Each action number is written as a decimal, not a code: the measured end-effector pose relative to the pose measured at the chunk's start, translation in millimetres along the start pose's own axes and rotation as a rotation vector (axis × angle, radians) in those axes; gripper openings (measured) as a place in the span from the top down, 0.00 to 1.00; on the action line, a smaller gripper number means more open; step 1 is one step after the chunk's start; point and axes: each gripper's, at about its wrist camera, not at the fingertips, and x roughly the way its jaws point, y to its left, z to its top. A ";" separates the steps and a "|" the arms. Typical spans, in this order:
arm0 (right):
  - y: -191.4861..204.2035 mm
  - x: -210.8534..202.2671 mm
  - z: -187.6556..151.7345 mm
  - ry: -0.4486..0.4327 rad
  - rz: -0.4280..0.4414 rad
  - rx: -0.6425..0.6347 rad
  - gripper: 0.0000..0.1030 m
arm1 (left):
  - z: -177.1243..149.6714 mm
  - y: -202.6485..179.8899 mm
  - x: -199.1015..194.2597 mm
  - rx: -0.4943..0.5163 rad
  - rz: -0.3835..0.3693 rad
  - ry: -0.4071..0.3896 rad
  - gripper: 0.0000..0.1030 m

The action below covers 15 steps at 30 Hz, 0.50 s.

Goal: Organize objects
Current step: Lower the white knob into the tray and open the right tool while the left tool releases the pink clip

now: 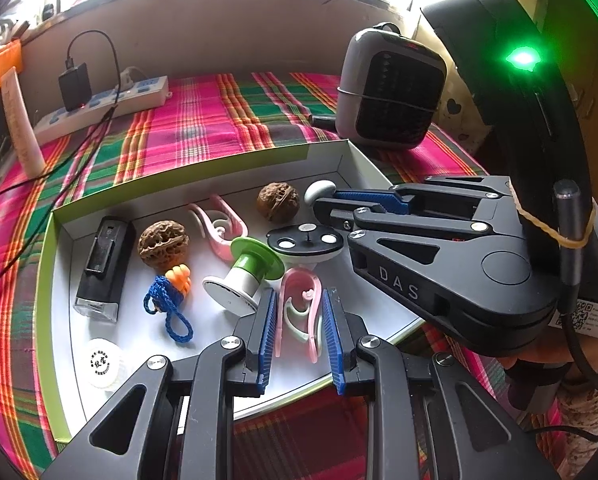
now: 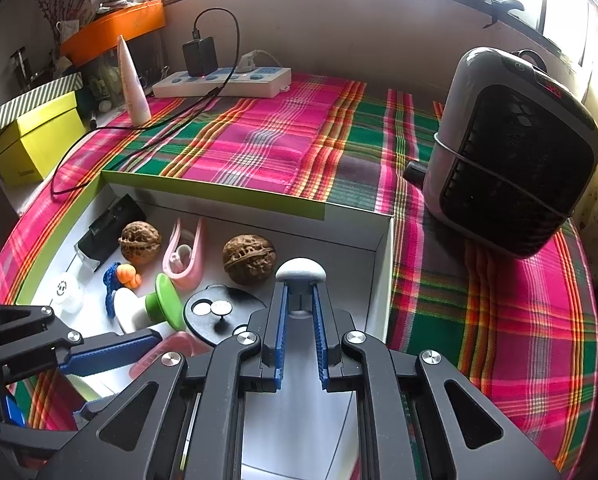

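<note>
The letters "DAS" stand in raised capitals on the black body of the right claw (image 1: 331,200). A white sticker (image 1: 579,316) on that same unit carries a QR code with small print too fine to read. The round white cap (image 1: 103,362) bears a circular printed emblem, illegible.

Pink clip (image 1: 301,312), grey knob (image 2: 301,271), in box (image 1: 219,176)

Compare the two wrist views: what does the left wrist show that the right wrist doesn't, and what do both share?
Only the left wrist shows the left gripper straddling a pink clip.

Only the right wrist shows the yellow box and orange bin.

Both show the tray, two walnuts, the heater, and the right gripper around a grey knob.
</note>
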 end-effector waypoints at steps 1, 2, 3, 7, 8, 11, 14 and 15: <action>0.0 0.2 0.0 0.000 0.000 0.002 0.87 | -0.3 0.1 -0.2 0.000 0.000 0.000 0.79; -0.2 0.3 0.1 0.000 -0.001 0.003 0.87 | -0.6 0.2 -0.3 0.000 -0.001 0.001 0.79; -0.3 0.1 0.0 0.001 0.000 0.004 0.87 | -0.9 0.2 -0.7 -0.001 -0.001 0.001 0.79; -0.3 0.0 -0.7 0.002 0.000 -0.001 0.87 | -1.1 0.9 -1.2 -0.002 -0.001 0.000 0.79; 0.0 -0.2 -0.6 0.002 -0.001 -0.001 0.87 | -1.3 1.1 -1.2 -0.002 -0.002 0.000 0.79; -0.5 -1.6 -0.9 0.000 0.004 0.006 0.85 | -1.8 1.4 -2.2 -0.002 -0.002 -0.001 0.78; -0.8 -4.4 -1.0 -0.010 0.015 0.013 0.75 | -2.8 1.6 -4.2 -0.004 -0.003 -0.003 0.74; -0.2 -5.5 -1.0 -0.014 0.015 0.012 0.71 | -2.7 1.6 -4.4 -0.005 -0.002 -0.003 0.73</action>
